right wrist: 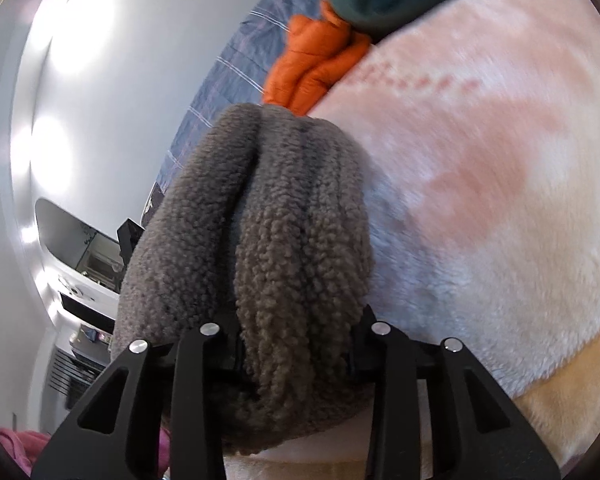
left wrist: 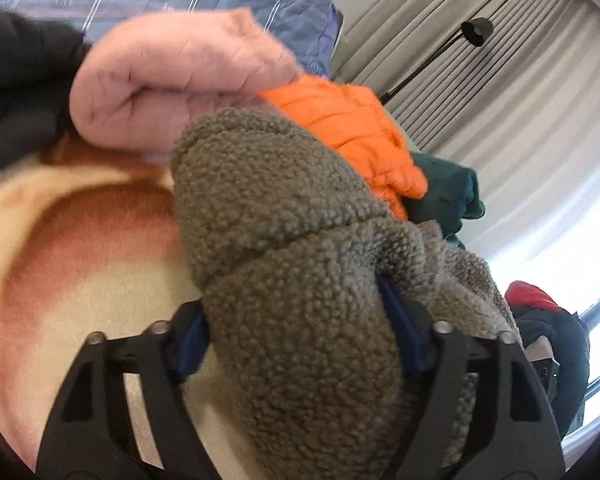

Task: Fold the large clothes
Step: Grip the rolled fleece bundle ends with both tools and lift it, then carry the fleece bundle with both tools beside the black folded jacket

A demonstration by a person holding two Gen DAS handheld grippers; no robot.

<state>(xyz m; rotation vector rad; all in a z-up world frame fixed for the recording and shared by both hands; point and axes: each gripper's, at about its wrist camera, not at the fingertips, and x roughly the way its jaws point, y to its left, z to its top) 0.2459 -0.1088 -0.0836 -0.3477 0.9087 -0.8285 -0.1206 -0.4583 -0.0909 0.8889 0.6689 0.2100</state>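
Between both hand-held grippers, left (left wrist: 300, 344) and right (right wrist: 296, 344), each clamped on thick grey sherpa fleece (left wrist: 284, 216); bulky wad could slip, spoiling the fold.

Fleece garment (left wrist: 284, 240) on blanket (left wrist: 80, 240), puffer jacket (left wrist: 356, 136) behind.

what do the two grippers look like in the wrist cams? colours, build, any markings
Both match: the left gripper and right gripper have matte black plastic finger frames with triangular cut-outs and round silver pins at the linkage joints. The left one's inner pads are dark blue; the right one's pads are mostly hidden. No cables, labels or markings show, and no sleeves are in view.
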